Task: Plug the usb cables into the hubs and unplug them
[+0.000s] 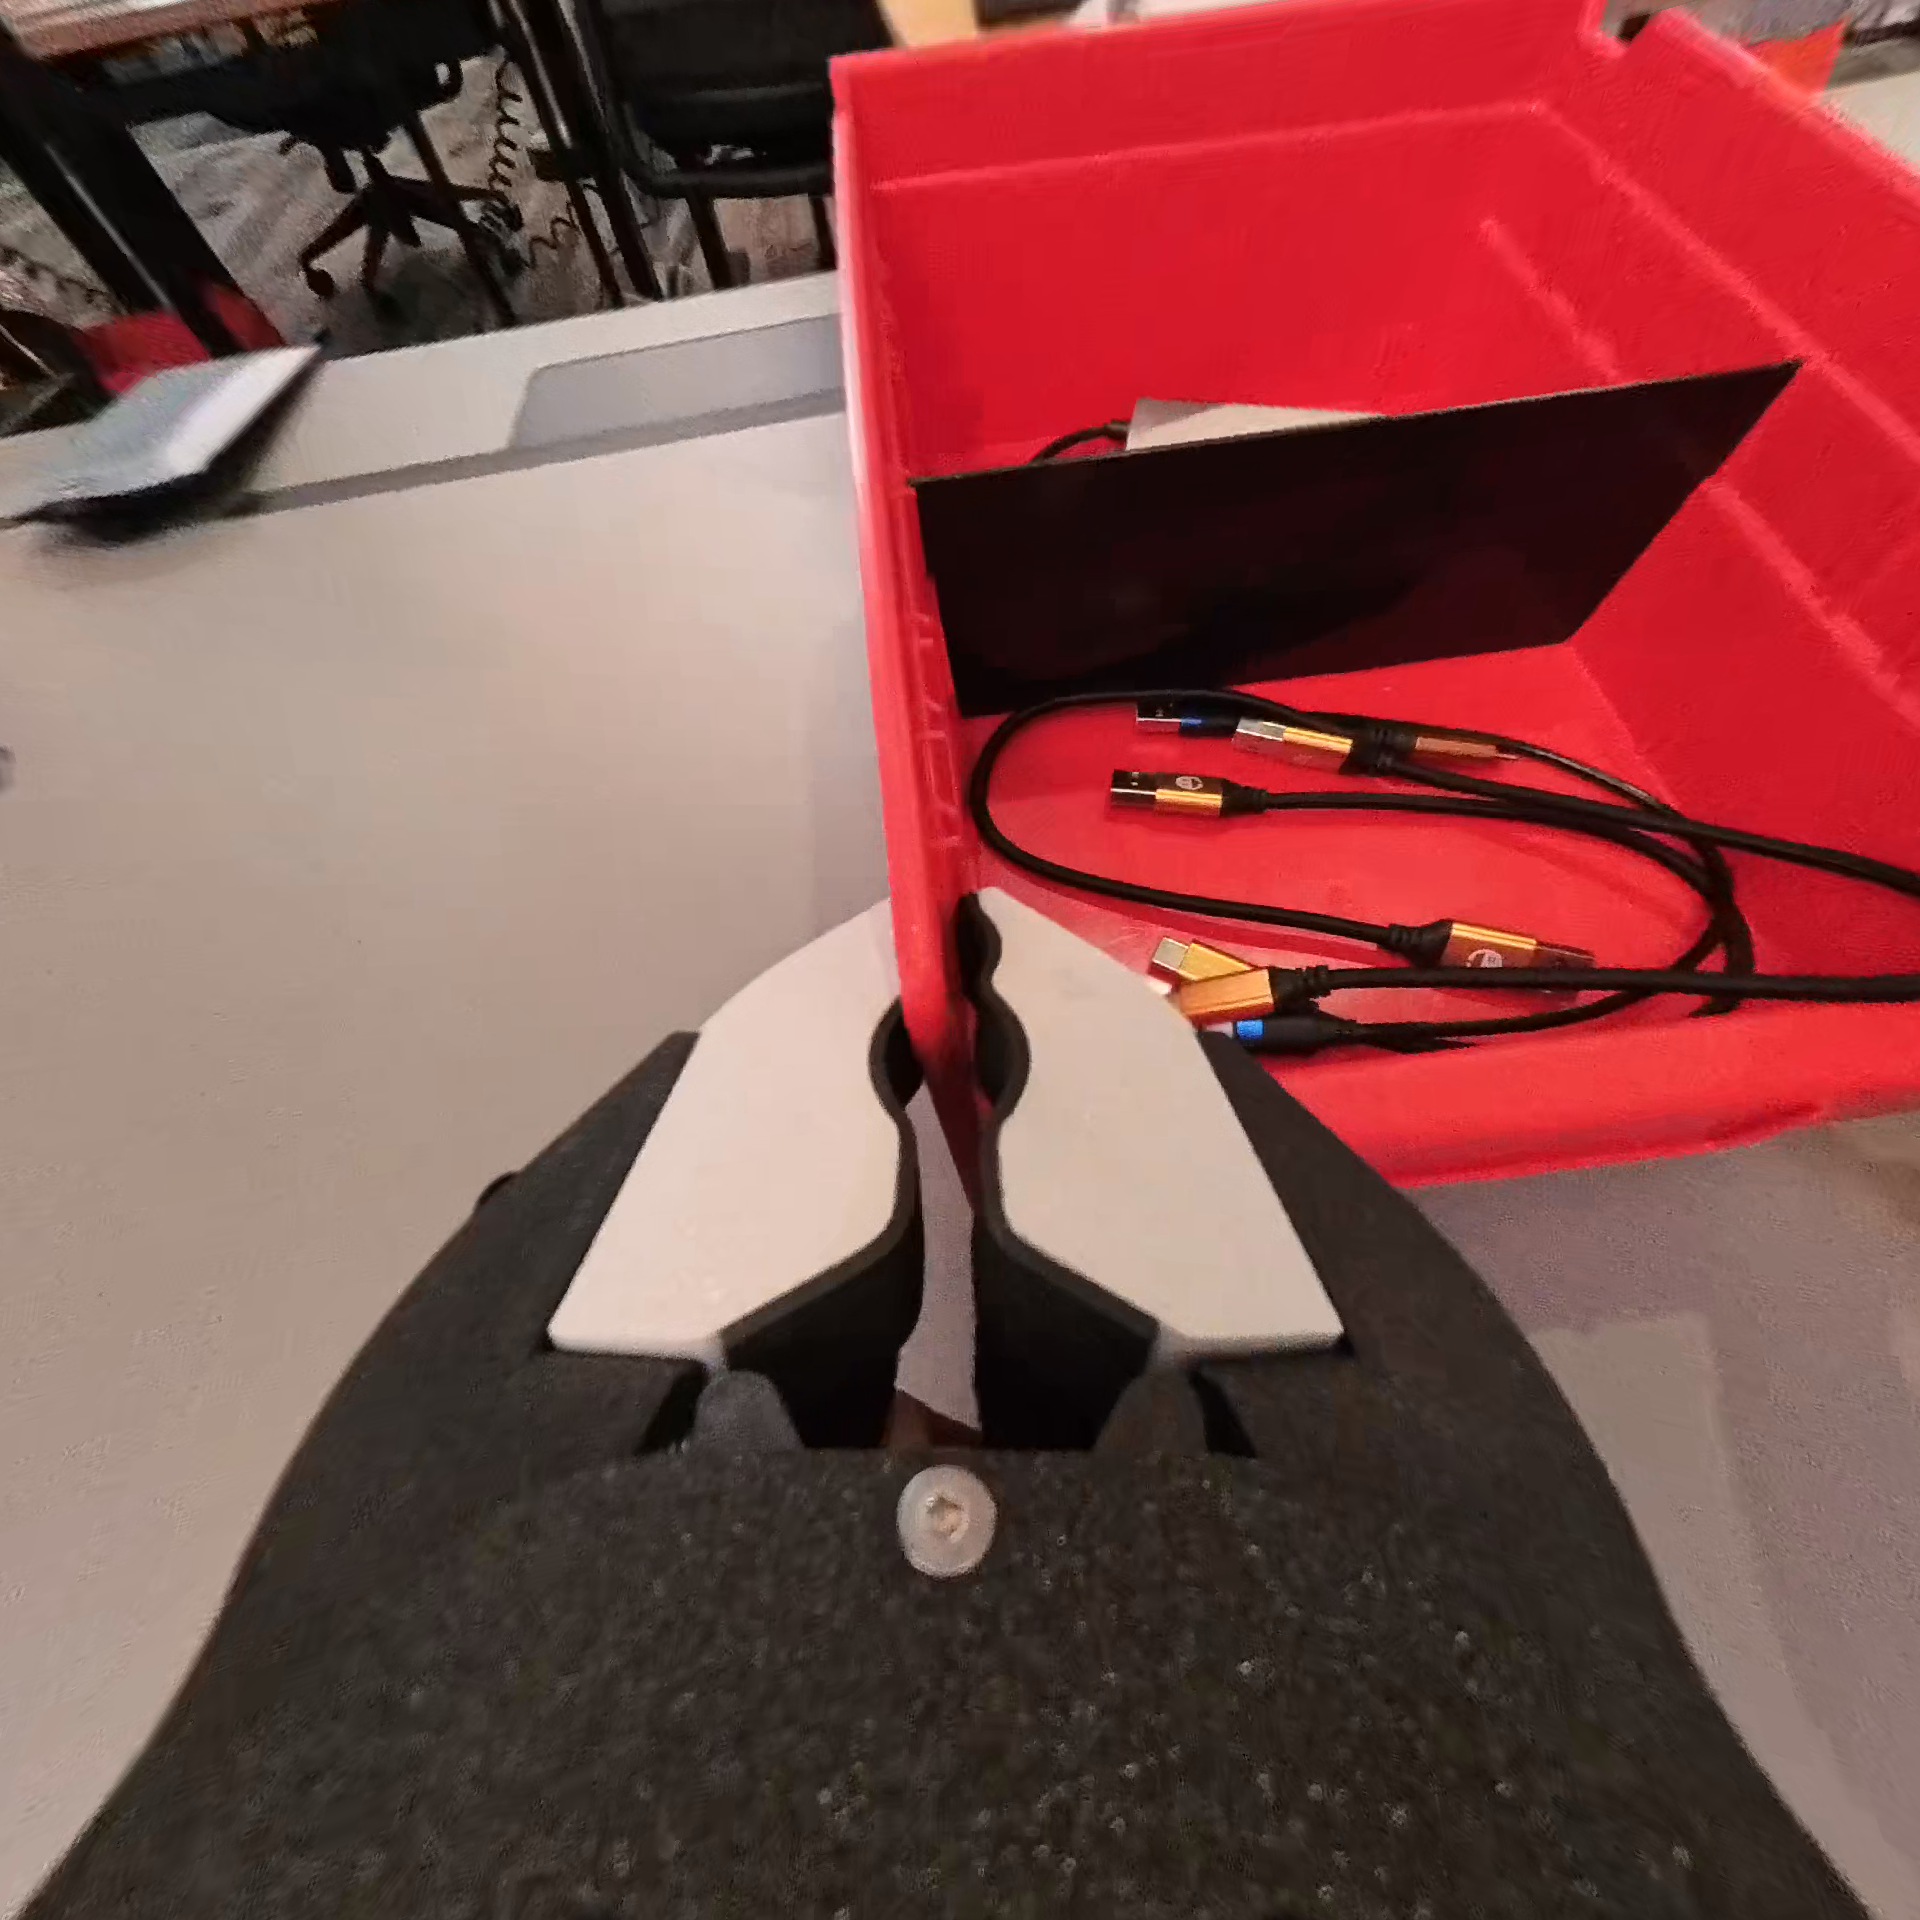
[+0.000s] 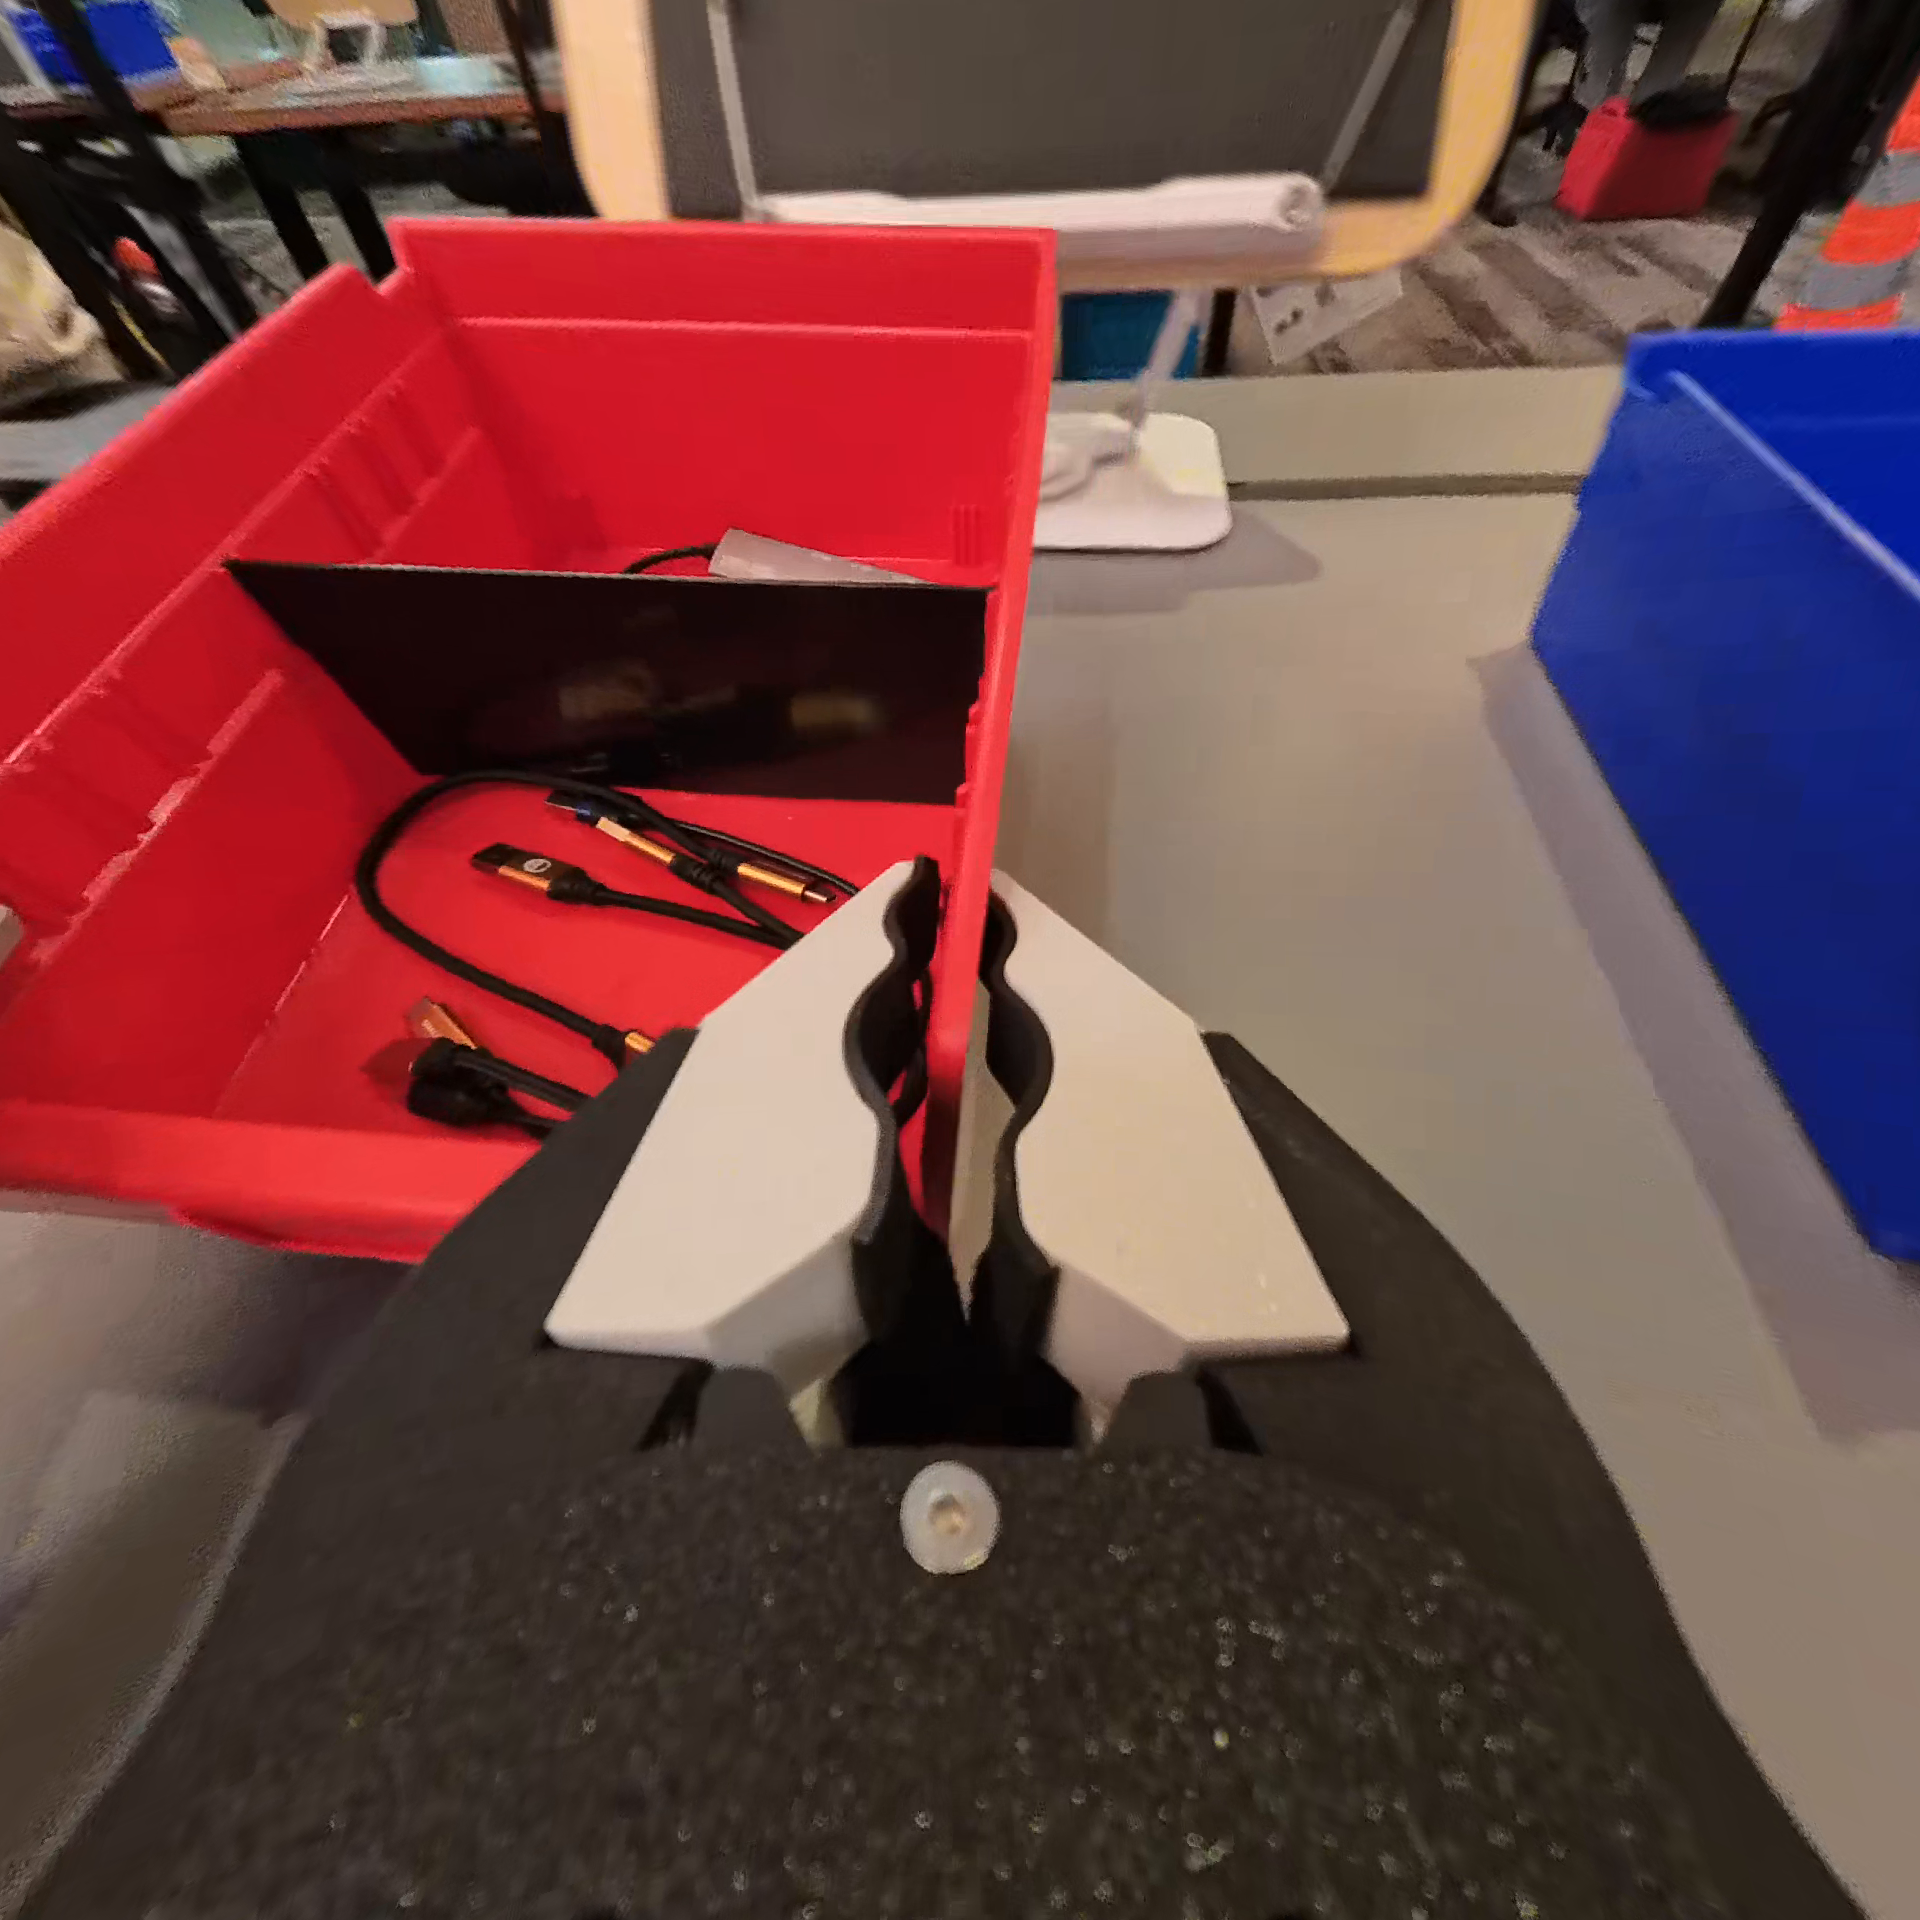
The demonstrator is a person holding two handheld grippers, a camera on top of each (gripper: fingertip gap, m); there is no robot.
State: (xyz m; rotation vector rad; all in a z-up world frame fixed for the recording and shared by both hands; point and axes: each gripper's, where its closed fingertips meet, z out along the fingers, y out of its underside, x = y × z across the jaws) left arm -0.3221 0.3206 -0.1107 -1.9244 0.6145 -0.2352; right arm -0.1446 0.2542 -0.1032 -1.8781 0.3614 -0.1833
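Your left gripper (image 1: 940, 935) is pinching the left side wall of the red bin (image 1: 1195, 312), one finger outside and one inside, near the front corner. Your right gripper (image 2: 951, 894) has its fingers closed on the opposite side wall in the same way, so you have the bin clamped from both sides as it sits on the grey table (image 1: 416, 727). Inside, a black divider (image 1: 1299, 551) stands across the bin; in front of it lies a loose tangle of black cables (image 1: 1351, 925) with gold and blue plugs, and behind it you can see part of a grey item with a cable. A blue bin (image 2: 1766, 727) stands well apart to the right. Both grips are thin pinches on smooth plastic close to the front, so I judge the bin could pivot or slip out if one side rises faster than the other. A tilt would probably send the cables sliding, and the divider may shift. The right view shows a cable running just beside your inner finger; it could get snagged. Both views are blurred, so contact depth is hard to tell.
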